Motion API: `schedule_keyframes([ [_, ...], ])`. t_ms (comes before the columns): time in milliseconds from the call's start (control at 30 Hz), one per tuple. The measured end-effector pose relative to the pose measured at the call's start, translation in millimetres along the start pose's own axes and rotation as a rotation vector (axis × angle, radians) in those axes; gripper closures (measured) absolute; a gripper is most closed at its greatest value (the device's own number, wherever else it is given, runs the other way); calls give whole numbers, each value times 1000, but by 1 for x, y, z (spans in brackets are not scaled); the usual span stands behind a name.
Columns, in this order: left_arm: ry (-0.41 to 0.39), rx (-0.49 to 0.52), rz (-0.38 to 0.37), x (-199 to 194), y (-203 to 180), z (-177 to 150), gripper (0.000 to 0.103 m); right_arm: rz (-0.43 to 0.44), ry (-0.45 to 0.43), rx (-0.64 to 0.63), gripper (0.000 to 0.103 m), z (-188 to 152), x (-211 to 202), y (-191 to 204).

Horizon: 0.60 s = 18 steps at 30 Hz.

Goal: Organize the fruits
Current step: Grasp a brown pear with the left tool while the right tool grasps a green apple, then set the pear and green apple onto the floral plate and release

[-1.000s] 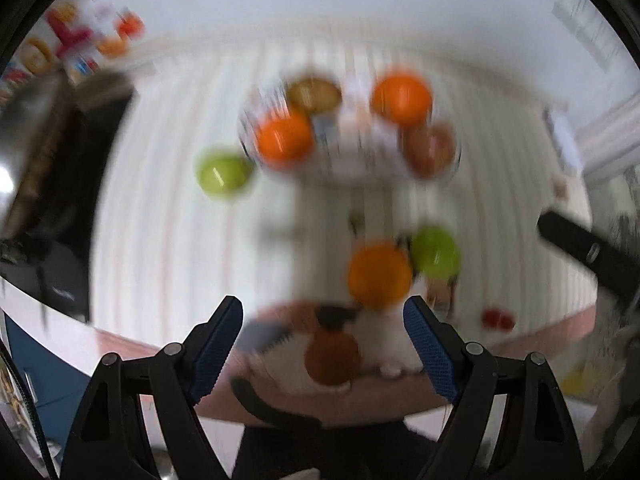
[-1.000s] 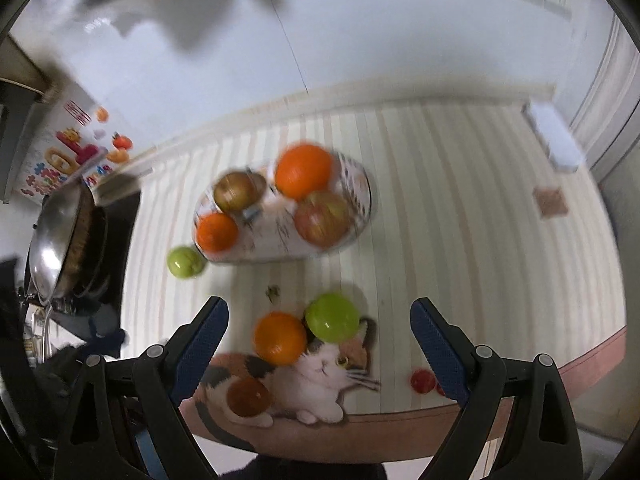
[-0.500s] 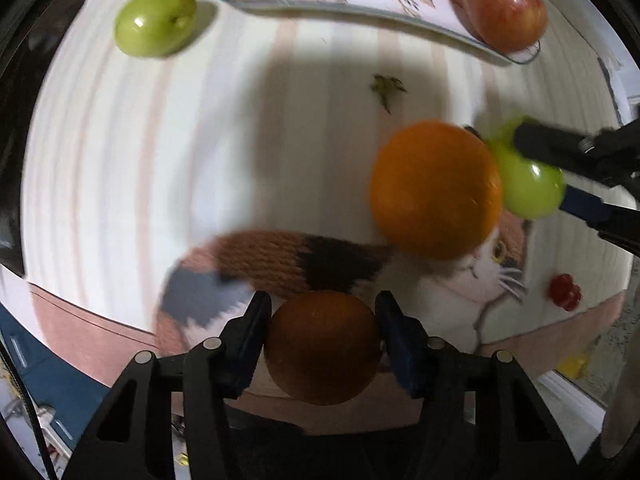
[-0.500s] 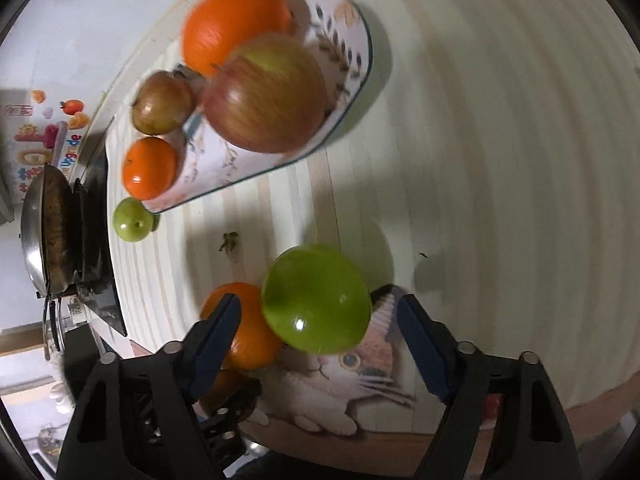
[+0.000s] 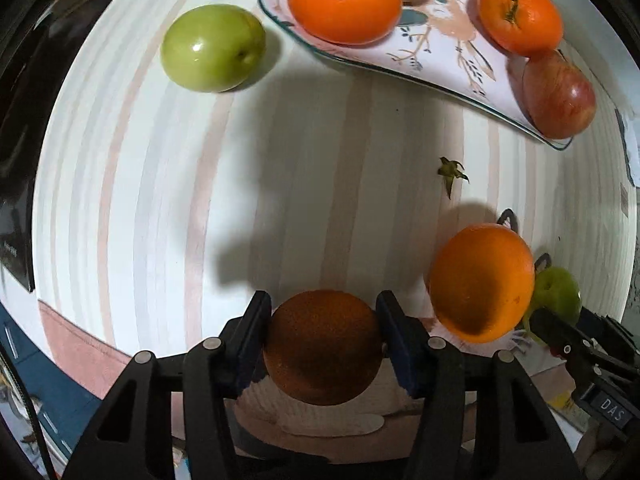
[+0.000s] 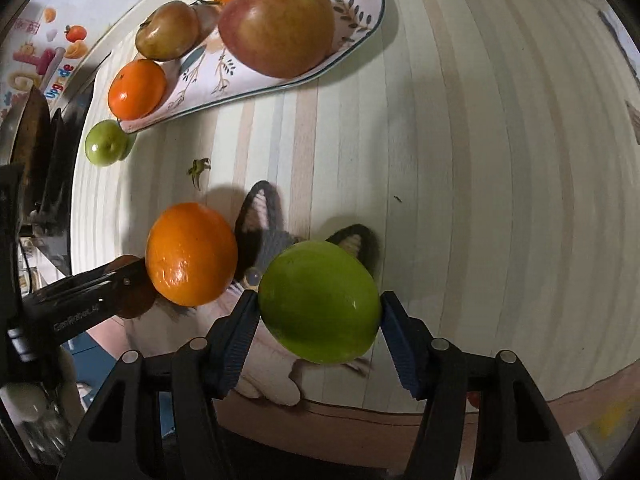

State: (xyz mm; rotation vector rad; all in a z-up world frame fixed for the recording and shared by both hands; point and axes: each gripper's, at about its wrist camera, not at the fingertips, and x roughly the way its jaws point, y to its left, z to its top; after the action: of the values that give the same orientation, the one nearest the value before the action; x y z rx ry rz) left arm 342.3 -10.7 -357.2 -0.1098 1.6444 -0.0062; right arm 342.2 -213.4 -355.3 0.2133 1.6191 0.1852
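My left gripper (image 5: 322, 336) is shut on a brown round fruit (image 5: 322, 346) and holds it above the table's front edge. My right gripper (image 6: 318, 314) is shut on a large green apple (image 6: 319, 307) over the cat-shaped mat (image 6: 264, 224). An orange (image 5: 482, 282) sits on the mat between the two grippers; it also shows in the right wrist view (image 6: 191, 254). A patterned plate (image 5: 436, 46) at the back holds two tangerines (image 5: 344, 2), a brownish fruit and a red apple (image 5: 558, 96). A small green apple (image 5: 213, 47) lies left of the plate.
A dried green stem cap (image 5: 451, 170) lies on the striped table (image 5: 160, 200) in front of the plate. A dark stove with a pan (image 6: 28, 136) stands at the left edge. A small red fruit (image 6: 474, 400) shows near the front edge at the right.
Both grippers have closed on their fruits. The left one has lifted the brown fruit off the mat and moved forward; the right one has moved in around the green apple.
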Motion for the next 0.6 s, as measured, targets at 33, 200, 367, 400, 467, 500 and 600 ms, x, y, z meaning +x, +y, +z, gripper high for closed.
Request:
schedule_keyframes([
  [33,1,11,-2,-1,0,0,50,-7,-6,1,39,0,0,2],
  [200,-2,42,-16,-4,-2,-1,51,-10,-37,56,39,-3,2,4],
  [367,-14,91,-25,-8,-4,3,52,-31,-70,83,39,-3,1,6],
  [400,-19,100,-32,-12,-5,5,52,-41,-74,87,39,-5,1,7],
  [467,-32,116,-48,-21,-6,13,52,-56,-91,92,40,-6,-1,11],
  [500,-39,121,-57,-28,-7,16,52,-61,-102,99,40,-6,-2,13],
  [600,-78,149,-99,-57,-11,28,52,-53,-134,131,40,-4,-11,13],
])
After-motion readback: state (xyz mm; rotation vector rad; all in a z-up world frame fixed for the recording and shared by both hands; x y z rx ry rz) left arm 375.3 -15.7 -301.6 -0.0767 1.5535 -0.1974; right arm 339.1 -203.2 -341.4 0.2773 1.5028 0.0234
